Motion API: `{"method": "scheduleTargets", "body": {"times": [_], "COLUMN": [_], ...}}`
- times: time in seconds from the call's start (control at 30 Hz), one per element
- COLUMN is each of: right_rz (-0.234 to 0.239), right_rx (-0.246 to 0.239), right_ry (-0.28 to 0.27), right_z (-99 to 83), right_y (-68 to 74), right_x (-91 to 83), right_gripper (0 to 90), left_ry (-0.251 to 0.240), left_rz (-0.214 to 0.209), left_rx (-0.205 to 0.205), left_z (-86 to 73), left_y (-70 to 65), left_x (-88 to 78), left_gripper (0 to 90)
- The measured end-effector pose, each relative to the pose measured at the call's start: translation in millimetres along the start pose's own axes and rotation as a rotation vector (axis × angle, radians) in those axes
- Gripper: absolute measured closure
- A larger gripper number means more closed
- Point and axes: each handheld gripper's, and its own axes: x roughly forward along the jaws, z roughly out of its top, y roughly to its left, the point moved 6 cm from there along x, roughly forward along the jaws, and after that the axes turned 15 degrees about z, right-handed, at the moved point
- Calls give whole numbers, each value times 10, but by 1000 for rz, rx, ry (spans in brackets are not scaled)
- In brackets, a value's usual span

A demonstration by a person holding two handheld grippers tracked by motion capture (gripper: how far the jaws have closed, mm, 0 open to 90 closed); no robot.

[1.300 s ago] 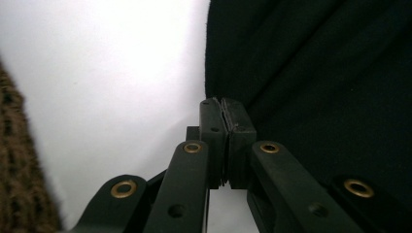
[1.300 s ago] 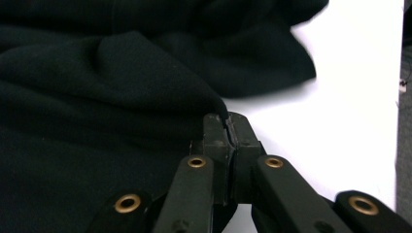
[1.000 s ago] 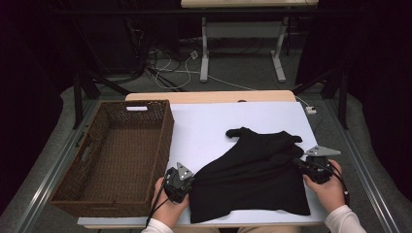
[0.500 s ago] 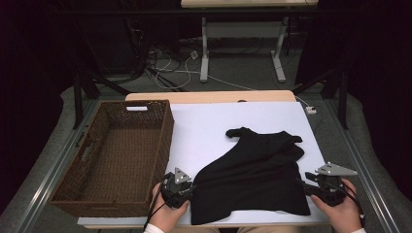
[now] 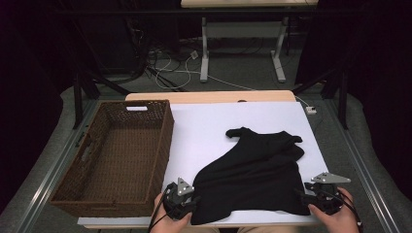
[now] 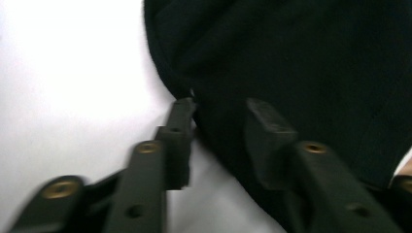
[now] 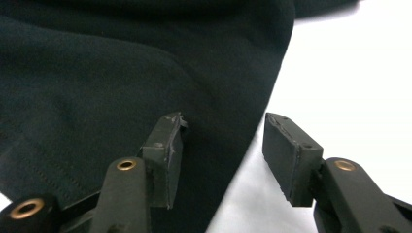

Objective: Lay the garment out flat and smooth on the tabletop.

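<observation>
— Where is the black garment found?

— It is spread on the white table, toward five o'clock, with the wicker basket at nine o'clock of it.

— How are the claws set?

— The left gripper is parted at the cloth's near left edge; the right gripper is parted astride the near right corner. Both have just been opened; nothing is pinched.

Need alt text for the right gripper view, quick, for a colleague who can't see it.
The right gripper has its two black jaws open astride the edge of a black garment that lies on a white table. One jaw is over the cloth, the other over bare table.
</observation>
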Motion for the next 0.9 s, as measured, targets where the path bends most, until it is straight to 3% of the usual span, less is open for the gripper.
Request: {"method": "scheduleTargets", "body": {"times": [0.1,0.17,0.2,0.37,0.53,0.7,0.9], "right_rz": [21,64,80,76,80,82,117], "right_rx": [-15,4,9,-28,-49,-19,29], "right_ry": [-6,-6,-2,31,27,33,-3], "right_z": [-4,-6,-7,-19,-77,-226,-346], "right_y": [58,100,112,137,181,178,204], "right_x": [15,24,25,-37,-239,-455,-617], "right_gripper": [702,840,860,871,873,874,872], "left_ry": [-3,1,2,18,1,-11,-24], "left_rz": [-15,-22,-30,-55,-65,-71,-86], "left_rx": [29,31,26,4,-22,-39,-85], "left_z": [-2,3,4,-34,-118,-244,-340], "left_y": [-59,-72,-68,-25,9,19,27], "left_x": [-15,-21,-25,-106,-283,-444,-563], "left_gripper": [843,878,885,892,892,893,891]}}
